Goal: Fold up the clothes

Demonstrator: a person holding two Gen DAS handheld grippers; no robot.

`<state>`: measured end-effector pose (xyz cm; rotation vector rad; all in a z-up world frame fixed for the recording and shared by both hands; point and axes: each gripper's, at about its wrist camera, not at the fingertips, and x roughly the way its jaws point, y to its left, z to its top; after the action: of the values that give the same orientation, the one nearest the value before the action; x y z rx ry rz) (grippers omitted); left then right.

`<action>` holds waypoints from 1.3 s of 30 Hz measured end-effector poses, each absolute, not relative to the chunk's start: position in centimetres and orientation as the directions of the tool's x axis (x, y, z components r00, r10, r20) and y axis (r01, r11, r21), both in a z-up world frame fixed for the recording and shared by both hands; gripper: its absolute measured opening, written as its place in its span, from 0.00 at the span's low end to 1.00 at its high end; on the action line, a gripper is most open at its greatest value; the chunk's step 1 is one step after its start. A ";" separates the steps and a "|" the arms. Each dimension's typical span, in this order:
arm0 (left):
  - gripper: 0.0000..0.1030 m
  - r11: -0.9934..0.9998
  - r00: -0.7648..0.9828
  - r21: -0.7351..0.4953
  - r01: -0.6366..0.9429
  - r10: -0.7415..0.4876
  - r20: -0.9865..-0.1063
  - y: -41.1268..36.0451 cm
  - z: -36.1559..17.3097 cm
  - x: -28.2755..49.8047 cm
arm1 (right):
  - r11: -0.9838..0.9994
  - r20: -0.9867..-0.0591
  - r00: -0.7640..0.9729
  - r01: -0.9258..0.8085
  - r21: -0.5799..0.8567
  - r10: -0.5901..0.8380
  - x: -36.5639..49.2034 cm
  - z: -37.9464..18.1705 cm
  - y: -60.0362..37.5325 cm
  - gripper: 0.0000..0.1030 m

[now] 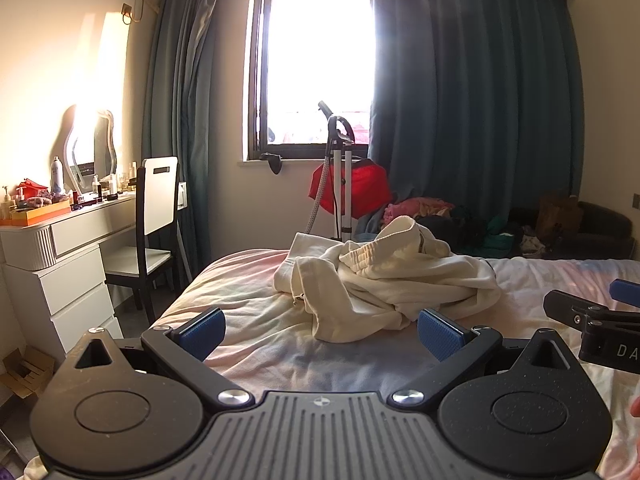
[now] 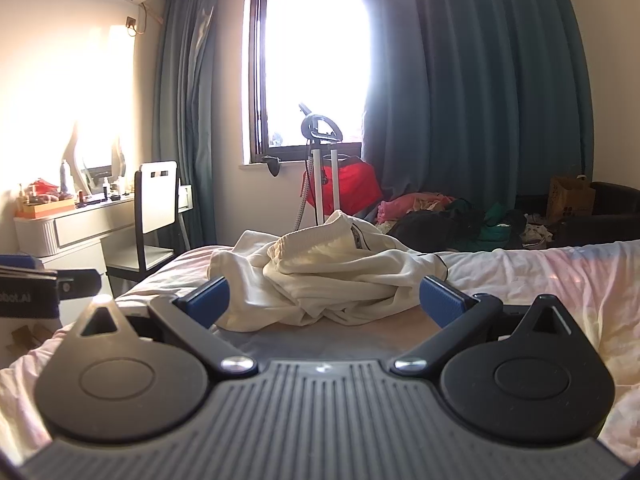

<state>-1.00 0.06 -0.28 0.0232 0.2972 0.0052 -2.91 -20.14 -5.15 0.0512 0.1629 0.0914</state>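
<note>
A crumpled cream garment (image 1: 384,276) lies in a heap on the bed (image 1: 248,344); it also shows in the right wrist view (image 2: 332,272). My left gripper (image 1: 320,334) is open and empty, just short of the garment's near edge. My right gripper (image 2: 326,300) is open and empty, its blue pads on either side of the heap's near edge, with no grip on it. The right gripper's side shows at the right of the left wrist view (image 1: 592,316). The left gripper's side shows at the left of the right wrist view (image 2: 44,284).
A white dresser (image 1: 60,264) with clutter and a chair (image 1: 156,216) stand left of the bed. A garment steamer (image 1: 340,176) with a red item stands under the window. A pile of clothes (image 1: 452,216) and a dark sofa (image 1: 592,224) lie beyond the bed's far side.
</note>
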 end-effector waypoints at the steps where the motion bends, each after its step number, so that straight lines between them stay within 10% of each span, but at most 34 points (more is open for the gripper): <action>1: 1.00 1.000 0.956 0.023 -0.002 0.009 -0.293 0.1 -0.3 -1.0 | 0.995 -0.158 0.983 -0.086 0.058 0.094 -3.0 -5.2 -20.1 1.00; 23: 1.00 0.998 0.965 0.058 0.002 0.013 -0.260 1.0 0.5 -0.7 | 0.998 -0.126 0.992 0.020 0.060 -0.012 -3.4 -5.0 -20.1 1.00; 39: 1.00 0.993 0.942 -0.120 -0.023 -0.019 -0.335 7.2 -2.8 2.3 | 0.983 -0.389 0.916 -0.028 0.180 0.097 18.8 -3.4 -18.1 1.00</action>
<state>2.31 7.15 -2.80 -0.1228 0.3422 0.0019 18.79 -18.07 -3.44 0.1729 0.4083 0.0646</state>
